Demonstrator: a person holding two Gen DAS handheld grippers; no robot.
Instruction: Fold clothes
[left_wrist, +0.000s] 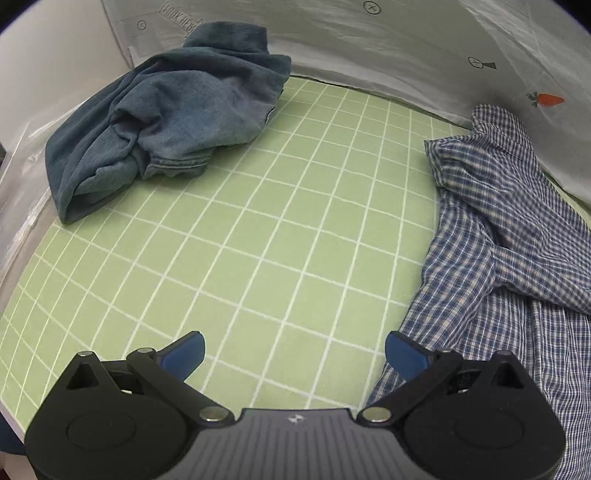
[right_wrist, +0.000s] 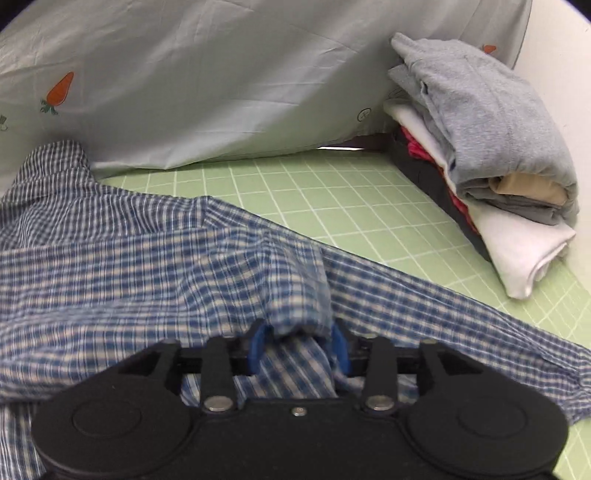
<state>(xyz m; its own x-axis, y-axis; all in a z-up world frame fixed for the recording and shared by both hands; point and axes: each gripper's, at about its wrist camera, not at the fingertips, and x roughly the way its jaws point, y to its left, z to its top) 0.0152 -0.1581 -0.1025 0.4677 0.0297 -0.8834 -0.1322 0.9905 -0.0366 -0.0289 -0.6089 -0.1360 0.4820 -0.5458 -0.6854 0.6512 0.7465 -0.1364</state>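
The right gripper (right_wrist: 299, 345) has its blue fingers (right_wrist: 255, 347) pinched onto a bunched fold of the blue checked shirt (right_wrist: 140, 266), which spreads rumpled across the green grid mat (right_wrist: 332, 199) — toward the left side of that view. The left gripper (left_wrist: 293, 350) hovers over bare mat with its jaws spread wide and nothing between them; the shirt's edge lies just beside its right finger. A crumpled teal garment (left_wrist: 166, 114) sits at the mat's far left corner. A stack of folded clothes (right_wrist: 491, 155) (grey on top, white beneath) rests at the mat's far right edge, against a carrot-print sheet (right_wrist: 207, 74).
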